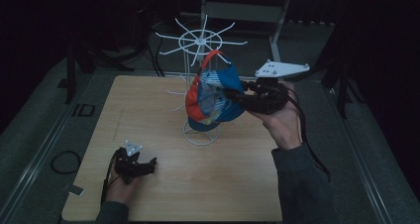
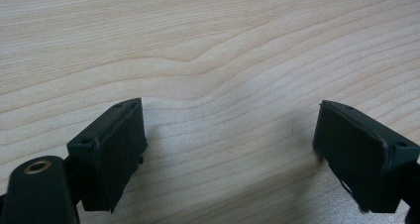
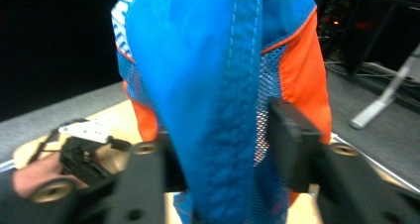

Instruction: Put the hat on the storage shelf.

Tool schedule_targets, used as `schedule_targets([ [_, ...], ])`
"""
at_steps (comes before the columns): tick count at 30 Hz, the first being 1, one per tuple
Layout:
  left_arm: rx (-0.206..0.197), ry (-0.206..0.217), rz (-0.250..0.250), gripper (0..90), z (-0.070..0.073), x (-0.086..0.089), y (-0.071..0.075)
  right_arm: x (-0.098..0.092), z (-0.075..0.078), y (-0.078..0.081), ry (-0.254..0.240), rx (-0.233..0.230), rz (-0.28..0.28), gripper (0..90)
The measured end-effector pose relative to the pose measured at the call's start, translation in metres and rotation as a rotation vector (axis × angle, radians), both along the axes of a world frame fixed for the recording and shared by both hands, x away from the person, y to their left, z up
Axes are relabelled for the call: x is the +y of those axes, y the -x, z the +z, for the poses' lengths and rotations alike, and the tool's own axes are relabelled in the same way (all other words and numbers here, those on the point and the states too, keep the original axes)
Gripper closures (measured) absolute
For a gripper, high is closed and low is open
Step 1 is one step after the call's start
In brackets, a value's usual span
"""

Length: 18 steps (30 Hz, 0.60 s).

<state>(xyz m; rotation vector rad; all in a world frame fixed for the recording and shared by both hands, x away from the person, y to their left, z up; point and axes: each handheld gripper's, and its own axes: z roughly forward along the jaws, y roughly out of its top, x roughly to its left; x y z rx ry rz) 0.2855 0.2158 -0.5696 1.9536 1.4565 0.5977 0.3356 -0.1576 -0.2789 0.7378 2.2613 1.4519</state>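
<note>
High view: a blue-and-orange mesh cap (image 1: 214, 97) hangs on a white wire rack (image 1: 200, 60) at the table's (image 1: 163, 184) far side, with the right gripper (image 1: 236, 94) at its blue brim. Left gripper view: the left gripper (image 2: 230, 149) rests with its 2 jaws spread over bare wood. Right gripper view: the jaws straddle the stitched brim (image 3: 218, 110) without visibly pressing it; the cap looks light and floppy, and the stiffer brim is judged the best place to take hold.

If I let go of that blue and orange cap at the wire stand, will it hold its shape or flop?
Probably flop: the cap is soft fabric and mesh, already folded and sagging between the right gripper jaws. It looks light. The thin wire stand looks light too, so a tug on the cap might tip it.
</note>
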Motion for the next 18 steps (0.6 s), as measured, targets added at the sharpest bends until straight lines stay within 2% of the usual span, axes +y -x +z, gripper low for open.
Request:
schedule_targets([
  [4,0.001,0.0,-0.001,13.4,0.0,0.0,0.0,0.001,-0.003,0.004,0.058,-0.016,-0.04,35.0],
  [5,0.001,0.0,-0.001,13.4,0.0,0.0,0.0,0.001,-0.003,0.004,0.058,-0.016,-0.04,35.0],
  [7,0.002,-0.001,-0.001,13.4,0.0,0.0,0.0,0.0,-0.006,0.004,0.054,-0.02,-0.05,29.0],
  [14,0.002,0.0,0.0,13.4,0.0,0.0,0.0,-0.014,-0.016,0.002,0.011,0.014,-0.067,25.0],
  [18,0.002,0.0,-0.001,13.4,0.0,0.0,0.0,-0.016,-0.019,0.004,0.022,0.016,-0.075,24.4],
])
